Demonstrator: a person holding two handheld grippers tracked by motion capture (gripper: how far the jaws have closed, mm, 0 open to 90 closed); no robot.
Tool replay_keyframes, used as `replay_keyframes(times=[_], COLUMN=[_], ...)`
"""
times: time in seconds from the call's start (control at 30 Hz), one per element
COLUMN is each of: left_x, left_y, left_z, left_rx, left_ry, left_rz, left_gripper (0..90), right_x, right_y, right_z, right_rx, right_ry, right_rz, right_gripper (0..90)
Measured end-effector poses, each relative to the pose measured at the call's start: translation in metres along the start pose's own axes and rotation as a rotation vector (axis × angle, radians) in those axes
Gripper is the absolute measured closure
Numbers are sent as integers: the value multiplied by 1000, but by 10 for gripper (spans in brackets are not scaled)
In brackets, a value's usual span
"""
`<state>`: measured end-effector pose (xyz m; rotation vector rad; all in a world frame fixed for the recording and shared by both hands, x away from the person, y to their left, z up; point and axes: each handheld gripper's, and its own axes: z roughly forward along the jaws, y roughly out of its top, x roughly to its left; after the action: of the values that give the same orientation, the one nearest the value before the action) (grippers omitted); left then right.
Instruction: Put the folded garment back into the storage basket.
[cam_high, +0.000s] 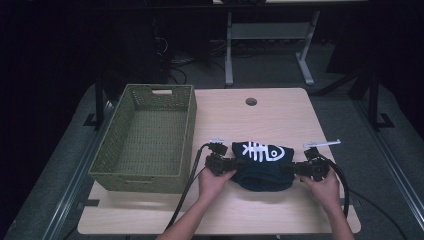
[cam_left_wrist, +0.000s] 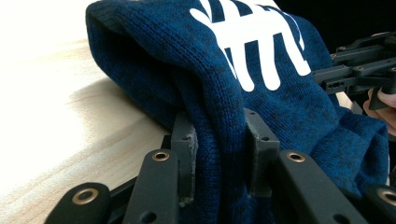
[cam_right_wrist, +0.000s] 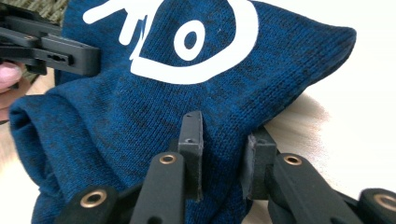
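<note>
Sweater (cam_high: 262, 167), folded, lies between both tongs: left tongs (cam_left_wrist: 219, 154) and right tongs (cam_right_wrist: 224, 154) each pinch an end, likely to lift it evenly toward the basket (cam_high: 115, 145) beyond the left tongs.

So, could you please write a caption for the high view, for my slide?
Both tongs, left and right, pinch the ends of a folded navy knit garment beside a green woven basket.

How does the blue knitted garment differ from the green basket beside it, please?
The garment is soft, dark blue with a white fish-bone print; the basket is stiff, woven and plain green. The garment is pinched by the left claw and right claw; the basket stands untouched. Both rest on the table.
</note>
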<state>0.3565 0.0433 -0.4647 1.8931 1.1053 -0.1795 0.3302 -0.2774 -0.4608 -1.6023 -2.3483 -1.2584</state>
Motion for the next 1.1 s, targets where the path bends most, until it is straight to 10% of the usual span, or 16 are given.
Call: replay_keyframes(times=[1.1], left_x=[-34], left_y=[27], left_z=[-64], left_rx=[-92], left_ry=[-100], left_rz=[82], left_gripper=[711], right_x=[45], right_y=[29], right_z=[-51], right_rx=[-92], right_ry=[63], right_rz=[-60], right_gripper=[739])
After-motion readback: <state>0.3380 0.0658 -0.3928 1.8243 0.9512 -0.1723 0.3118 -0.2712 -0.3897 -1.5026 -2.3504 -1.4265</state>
